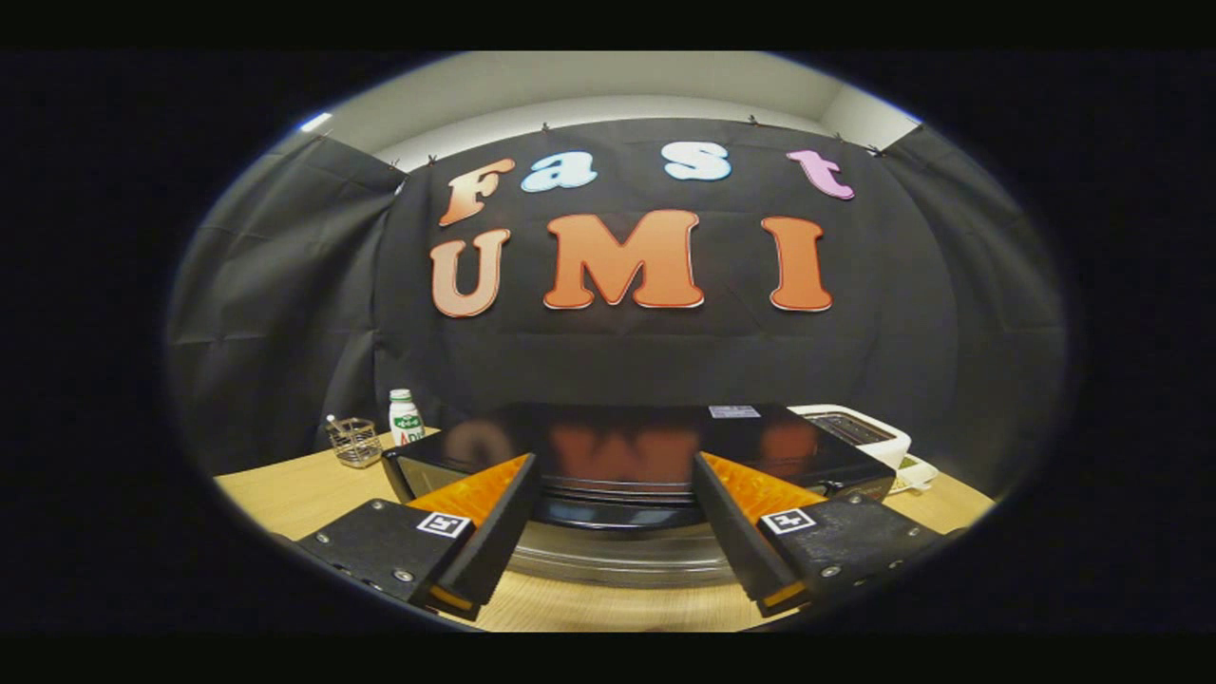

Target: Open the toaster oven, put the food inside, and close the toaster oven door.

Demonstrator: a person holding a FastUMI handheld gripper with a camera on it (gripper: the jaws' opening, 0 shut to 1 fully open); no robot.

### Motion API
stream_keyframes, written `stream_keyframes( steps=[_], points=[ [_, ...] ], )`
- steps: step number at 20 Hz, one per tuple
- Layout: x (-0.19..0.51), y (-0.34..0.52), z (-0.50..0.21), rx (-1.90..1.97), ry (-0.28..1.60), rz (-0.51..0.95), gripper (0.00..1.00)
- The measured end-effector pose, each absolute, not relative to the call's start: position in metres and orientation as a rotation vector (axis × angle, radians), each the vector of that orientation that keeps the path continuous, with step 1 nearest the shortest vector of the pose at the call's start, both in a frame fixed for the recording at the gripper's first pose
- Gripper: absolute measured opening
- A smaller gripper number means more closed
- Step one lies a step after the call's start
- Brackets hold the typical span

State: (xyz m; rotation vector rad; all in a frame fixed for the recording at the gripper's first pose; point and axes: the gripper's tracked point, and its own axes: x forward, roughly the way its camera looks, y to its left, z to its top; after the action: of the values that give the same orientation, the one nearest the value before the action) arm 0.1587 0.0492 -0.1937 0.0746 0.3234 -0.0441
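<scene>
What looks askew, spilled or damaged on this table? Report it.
Nothing stands out. The black toaster oven sits square on the wooden table with the open gripper spread before its front. A small bottle and a wire basket stand upright beside it, and a white appliance beyond looks undisturbed.

Your one camera rides on the gripper (616,494) and looks forward along its two fingers, which stand apart at the bottom of your view. It sits low, just above the table (285,489), close to the near edge, and faces the booth's black cloth wall (285,313) at the table's far edge. You are very near the toaster oven (627,456): its glossy top lies just ahead, between the fingers. The fisheye bends the table's left and right corners upward and takes in the ceiling (608,81).
</scene>
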Motion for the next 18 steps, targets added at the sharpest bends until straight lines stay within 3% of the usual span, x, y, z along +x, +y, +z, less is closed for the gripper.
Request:
stream_keyframes(
  steps=[7,18],
  points=[
    [0.132,0.058,-0.194,0.093,0.31,-0.007,0.86],
    [0.051,0.074,-0.202,0.081,0.388,0.108,0.85]
  ],
)
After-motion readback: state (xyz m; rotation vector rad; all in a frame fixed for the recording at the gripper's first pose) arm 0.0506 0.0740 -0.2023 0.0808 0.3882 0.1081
